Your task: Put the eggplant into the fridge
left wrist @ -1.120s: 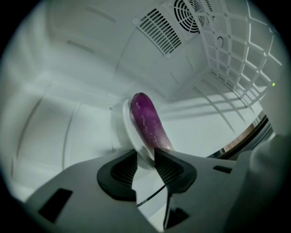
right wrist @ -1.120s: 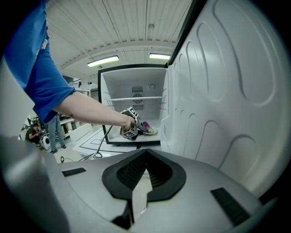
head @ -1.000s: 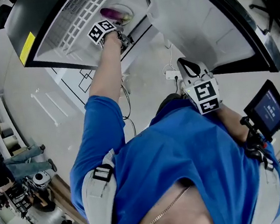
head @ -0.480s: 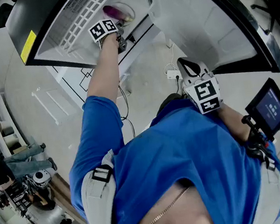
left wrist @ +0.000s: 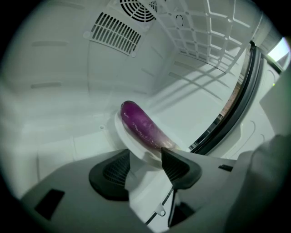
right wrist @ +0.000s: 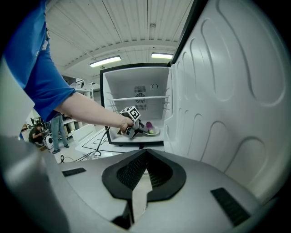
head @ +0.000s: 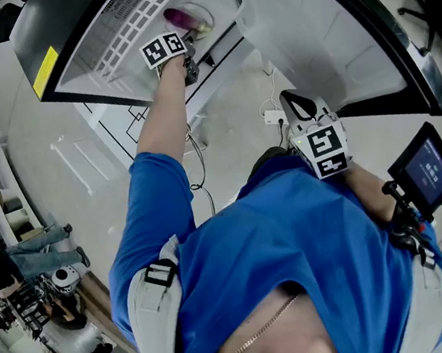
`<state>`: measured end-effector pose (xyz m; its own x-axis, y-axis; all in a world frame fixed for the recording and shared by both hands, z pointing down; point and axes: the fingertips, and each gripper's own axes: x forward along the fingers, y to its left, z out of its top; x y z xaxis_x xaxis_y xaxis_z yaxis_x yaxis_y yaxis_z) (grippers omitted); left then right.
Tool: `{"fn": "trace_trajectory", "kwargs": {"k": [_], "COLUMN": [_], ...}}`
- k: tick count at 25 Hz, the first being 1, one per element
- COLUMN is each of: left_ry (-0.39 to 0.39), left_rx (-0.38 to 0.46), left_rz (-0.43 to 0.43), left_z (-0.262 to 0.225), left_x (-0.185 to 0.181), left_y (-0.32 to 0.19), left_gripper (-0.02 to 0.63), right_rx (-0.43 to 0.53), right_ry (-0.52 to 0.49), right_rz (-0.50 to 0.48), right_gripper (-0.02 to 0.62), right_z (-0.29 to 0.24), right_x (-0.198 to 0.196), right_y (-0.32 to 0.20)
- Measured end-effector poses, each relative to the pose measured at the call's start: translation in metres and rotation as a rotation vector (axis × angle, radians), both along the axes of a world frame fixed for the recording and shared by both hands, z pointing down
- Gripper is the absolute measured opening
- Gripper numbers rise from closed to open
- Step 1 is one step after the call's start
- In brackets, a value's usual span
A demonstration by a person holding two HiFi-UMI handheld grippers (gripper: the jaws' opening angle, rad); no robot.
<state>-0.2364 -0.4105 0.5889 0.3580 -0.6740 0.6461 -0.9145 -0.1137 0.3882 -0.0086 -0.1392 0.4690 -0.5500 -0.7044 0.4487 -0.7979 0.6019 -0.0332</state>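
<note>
reaching into the open fridge [right wrist: 113,86], our left gripper [left wrist: 146,157] has its jaws spread apart. they have just been opening, and neither pad presses on anything. the eggplant [left wrist: 143,125] is inside the fridge, lying on its side on a white plate [left wrist: 117,132] on the compartment's floor. its purple rounded end points toward the back wall, and its near end sits just past the tip of the jaw on the right of the left gripper view, at the mouth of the gap. we can't tell if that tip touches it.

a wire shelf [right wrist: 136,98] runs across the compartment above the plate, and a round fan grille [left wrist: 141,7] and a slotted vent [left wrist: 113,32] show on the back wall. the fridge door [right wrist: 227,91] is swung wide open on the right of the right gripper view, with its white moulded inner side facing us.

our right gripper [right wrist: 146,154] is well back from the fridge, near our blue shirt [head: 298,259]. its jaws are closed together with nothing in them. a small screen [head: 425,175] sits off to the right in the head view.
</note>
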Motion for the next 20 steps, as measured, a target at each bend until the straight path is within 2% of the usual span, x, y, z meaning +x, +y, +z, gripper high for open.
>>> {"fn": "trace_trajectory", "kwargs": {"k": [10,13,17,20], "left_ry": [-0.059,-0.076,-0.137,-0.141], "left_rx": [0.083,0.076,0.062,0.053], "left_rz": [0.088,0.089,0.102,0.098], "left_z": [-0.005,-0.003,0.003,0.005], "left_x": [0.008,0.008,0.006,0.003], "left_y": [0.013,0.014,0.015,0.014], "left_gripper": [0.207,0.207,0.208,0.215], "right_rx": [0.01,0.008,0.007,0.009], "right_ry": [-0.004,-0.004,-0.005,-0.007], "right_rz": [-0.007,-0.011,-0.011,-0.01], "right_gripper": [0.002,0.002,0.002,0.0], "right_z": [-0.002,-0.001,-0.001,-0.001], "right_x": [-0.001,-0.002,-0.001,-0.001], "right_y": [0.0,0.001,0.001,0.001]}}
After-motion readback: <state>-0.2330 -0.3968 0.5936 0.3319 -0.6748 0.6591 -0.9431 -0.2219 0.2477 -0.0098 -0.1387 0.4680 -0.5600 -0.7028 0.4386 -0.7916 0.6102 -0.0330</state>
